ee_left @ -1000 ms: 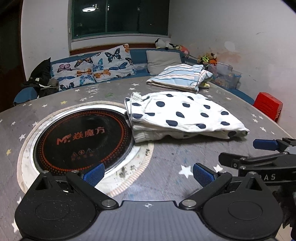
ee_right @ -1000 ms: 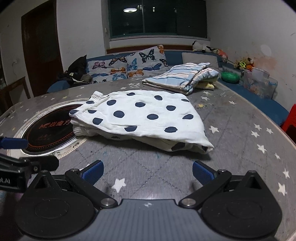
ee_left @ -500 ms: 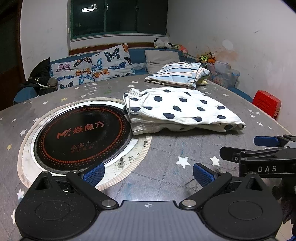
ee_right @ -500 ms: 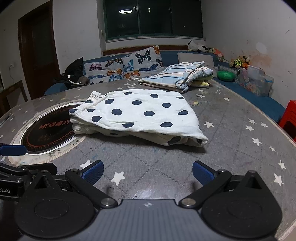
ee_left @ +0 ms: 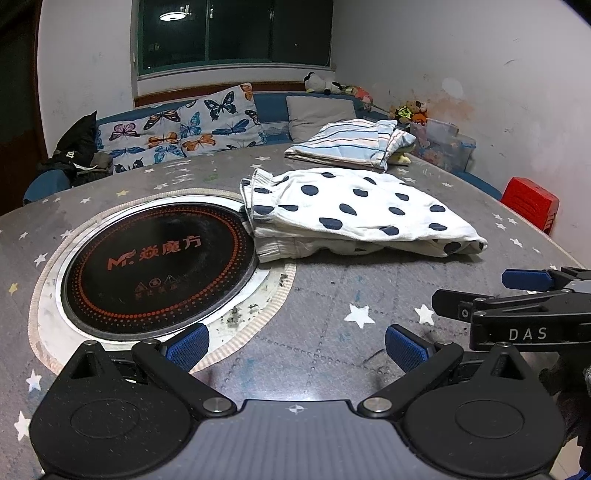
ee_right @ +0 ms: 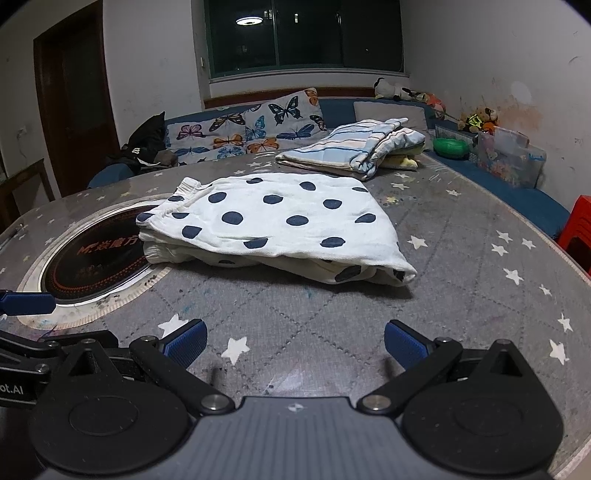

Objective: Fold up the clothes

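— Left wrist view, left to right: cooktop (ee_left: 159,262), then the folded polka-dot garment (ee_left: 354,214) on the table (ee_left: 325,295). Left gripper (ee_left: 293,341) and right gripper (ee_right: 293,341) hover spread wide, empty.

— Best to lift it flat onto the striped stack (ee_left: 351,144). Both grippers have backed away slightly.

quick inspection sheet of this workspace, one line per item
surface: round grey star-print table with an inset black cooktop
job's things: polka-dot garment folded, one edge at the cooktop rim; striped folded pile behind it
clutter: crumbs by the cooktop ring
grippers: left tongs and right tongs open, empty, short of the garment
cables: nothing seen
surroundings: butterfly cushions, red stool, dark window
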A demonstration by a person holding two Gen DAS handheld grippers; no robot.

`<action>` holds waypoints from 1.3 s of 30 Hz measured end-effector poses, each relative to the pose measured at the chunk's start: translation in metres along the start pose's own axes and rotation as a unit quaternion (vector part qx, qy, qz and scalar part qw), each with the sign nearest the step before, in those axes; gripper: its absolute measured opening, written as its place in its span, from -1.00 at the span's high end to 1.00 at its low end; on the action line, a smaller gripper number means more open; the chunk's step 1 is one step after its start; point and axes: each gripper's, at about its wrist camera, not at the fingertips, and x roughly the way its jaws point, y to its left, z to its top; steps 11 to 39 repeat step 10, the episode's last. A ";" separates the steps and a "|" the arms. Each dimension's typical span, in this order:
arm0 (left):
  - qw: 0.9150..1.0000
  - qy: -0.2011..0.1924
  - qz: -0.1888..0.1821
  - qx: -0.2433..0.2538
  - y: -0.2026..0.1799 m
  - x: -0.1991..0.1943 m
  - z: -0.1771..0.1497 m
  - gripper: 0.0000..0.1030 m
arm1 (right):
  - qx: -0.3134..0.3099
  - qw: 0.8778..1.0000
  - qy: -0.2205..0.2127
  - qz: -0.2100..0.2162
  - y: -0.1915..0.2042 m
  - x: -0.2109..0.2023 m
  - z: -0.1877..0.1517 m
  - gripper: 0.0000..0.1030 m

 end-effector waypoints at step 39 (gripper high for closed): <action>1.000 0.002 0.001 -0.002 0.000 0.001 -0.001 -1.00 | -0.001 1.000 0.000 0.002 0.002 0.002 0.000 -1.00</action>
